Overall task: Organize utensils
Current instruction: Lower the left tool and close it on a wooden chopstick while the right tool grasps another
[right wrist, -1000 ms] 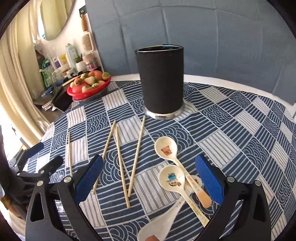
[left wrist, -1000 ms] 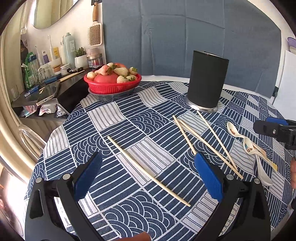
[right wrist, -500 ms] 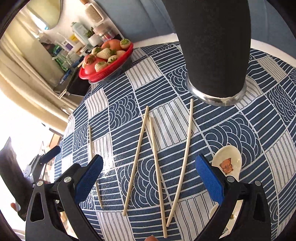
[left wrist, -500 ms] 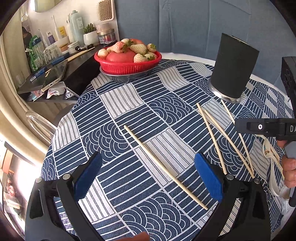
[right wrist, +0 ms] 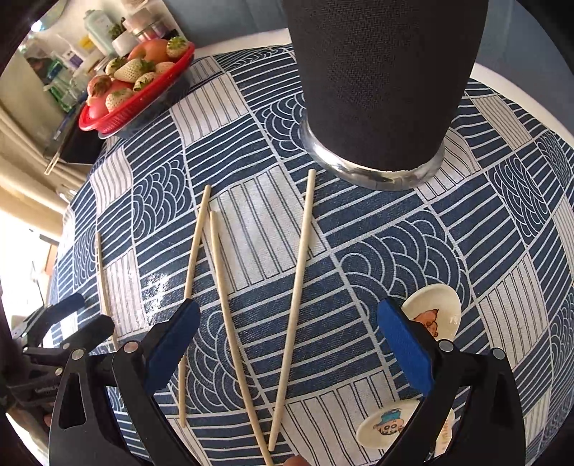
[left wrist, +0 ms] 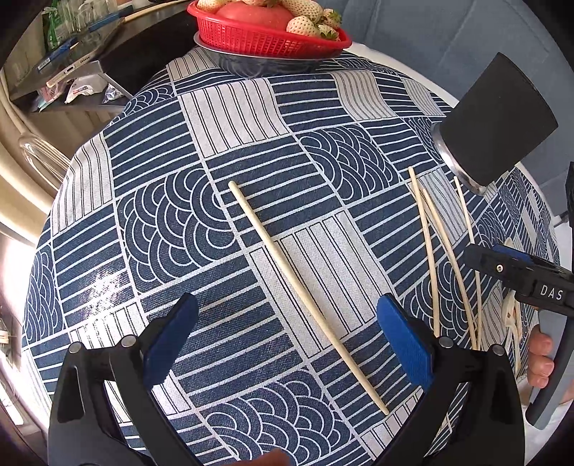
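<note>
A lone wooden chopstick (left wrist: pixel 305 294) lies on the blue patterned tablecloth, and my left gripper (left wrist: pixel 287 340) is open and straddles its near half from just above. Three more chopsticks (right wrist: pixel 294 297) lie in a fan; my right gripper (right wrist: pixel 287 344) is open and low over them. The black cylindrical holder (right wrist: pixel 376 79) stands upright just beyond them, also at the right in the left wrist view (left wrist: pixel 498 118). Cartoon-printed ceramic spoons (right wrist: pixel 434 315) lie right of the right gripper, partly hidden by its finger.
A red basket of strawberries (left wrist: pixel 272 25) stands at the table's far edge. A dark shelf with a phone and toiletries (left wrist: pixel 71 68) is beyond the table's left edge. Blue cushions (left wrist: pixel 430 39) back the table.
Both grippers have dropped and moved forward toward the tablecloth. The left one now straddles the lone chopstick; the right one has closed in on the three chopsticks. Both stay open.
</note>
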Available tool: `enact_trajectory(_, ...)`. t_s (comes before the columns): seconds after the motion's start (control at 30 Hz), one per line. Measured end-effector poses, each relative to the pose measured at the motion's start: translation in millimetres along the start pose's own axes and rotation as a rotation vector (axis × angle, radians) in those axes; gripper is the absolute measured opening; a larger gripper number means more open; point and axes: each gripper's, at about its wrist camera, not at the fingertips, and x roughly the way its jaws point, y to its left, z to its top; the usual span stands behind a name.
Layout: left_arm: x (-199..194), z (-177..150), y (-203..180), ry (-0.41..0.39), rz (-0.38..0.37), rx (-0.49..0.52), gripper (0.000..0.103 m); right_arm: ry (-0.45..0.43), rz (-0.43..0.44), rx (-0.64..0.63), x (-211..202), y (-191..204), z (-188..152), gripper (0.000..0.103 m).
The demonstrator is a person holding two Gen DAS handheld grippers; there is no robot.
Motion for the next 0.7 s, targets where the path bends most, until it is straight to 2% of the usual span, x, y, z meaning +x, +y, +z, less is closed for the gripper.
enact_trajectory(0.13,8,-1,-11,0.005,0.080,0.040,0.097,0.021,-0.032,-0.007,1,-3,5,0.091)
enact_trajectory(0.17,8,-2,-13,0.008,0.107,0.059,0.097,0.014,-0.068,-0.013,0,-2,6,0.086)
enact_trajectory(0.2,11,-3,-16,0.005,0.141,0.082,0.099,0.007,-0.114,-0.020,-1,-3,8,0.070)
enact_trajectory(0.23,11,-4,-17,-0.012,0.136,0.090,0.099,0.008,-0.131,-0.027,-1,-4,10,0.063)
enact_trajectory(0.37,12,-2,-11,-0.006,0.127,0.095,0.099,0.010,-0.163,-0.084,1,2,8,0.063)
enact_trajectory(0.5,11,-7,-11,-0.063,0.125,0.106,0.099,0.002,-0.170,-0.072,1,2,9,0.063)
enact_trajectory(0.6,9,-14,-9,-0.102,0.103,0.161,0.099,-0.017,-0.172,-0.080,2,1,8,0.063)
enact_trajectory(0.7,8,-13,-7,-0.068,0.078,0.205,0.099,-0.020,-0.159,-0.085,0,5,3,0.065)
